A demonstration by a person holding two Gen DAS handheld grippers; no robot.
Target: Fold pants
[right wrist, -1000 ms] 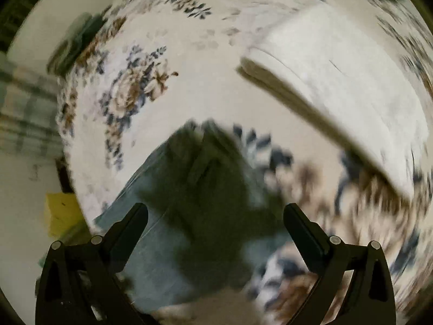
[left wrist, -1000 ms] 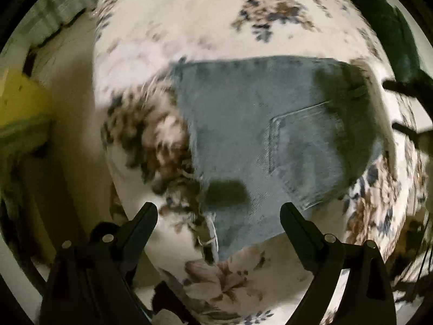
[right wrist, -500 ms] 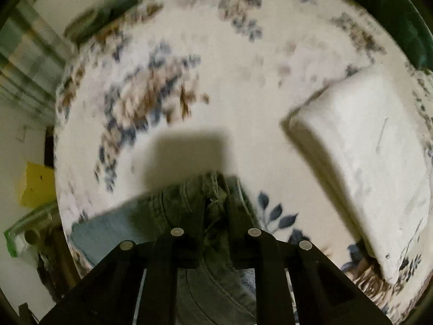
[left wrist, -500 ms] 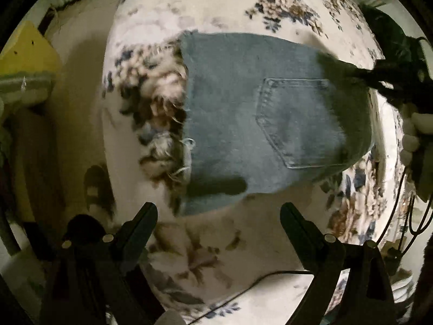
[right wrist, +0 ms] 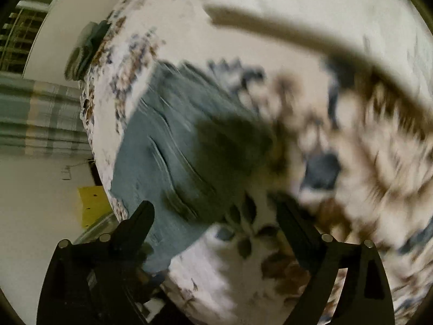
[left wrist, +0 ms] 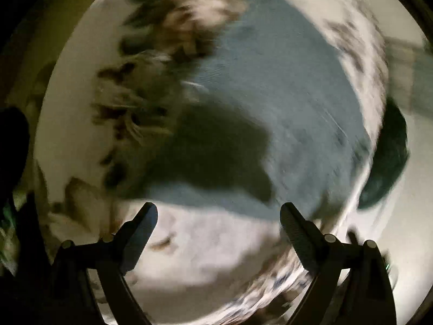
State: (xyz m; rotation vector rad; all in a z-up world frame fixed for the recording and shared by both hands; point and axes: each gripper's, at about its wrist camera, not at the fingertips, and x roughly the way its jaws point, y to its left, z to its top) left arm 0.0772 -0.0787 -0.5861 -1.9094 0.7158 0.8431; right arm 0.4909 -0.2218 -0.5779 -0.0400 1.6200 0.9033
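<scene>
The folded denim pants (left wrist: 284, 103) lie flat on the floral bedspread (left wrist: 205, 257), ahead of the left gripper (left wrist: 218, 216), whose jaws gape wide and empty. The right gripper (right wrist: 213, 216) is also spread wide, holding nothing, with the pants (right wrist: 162, 146) ahead toward its left finger.

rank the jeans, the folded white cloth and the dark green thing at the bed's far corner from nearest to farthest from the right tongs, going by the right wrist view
1. jeans: just ahead of the right tongs, left of centre on the floral bedspread.
2. folded white cloth: farther up the bed, upper right.
3. dark green thing: at the bed's far corner, upper left.
</scene>
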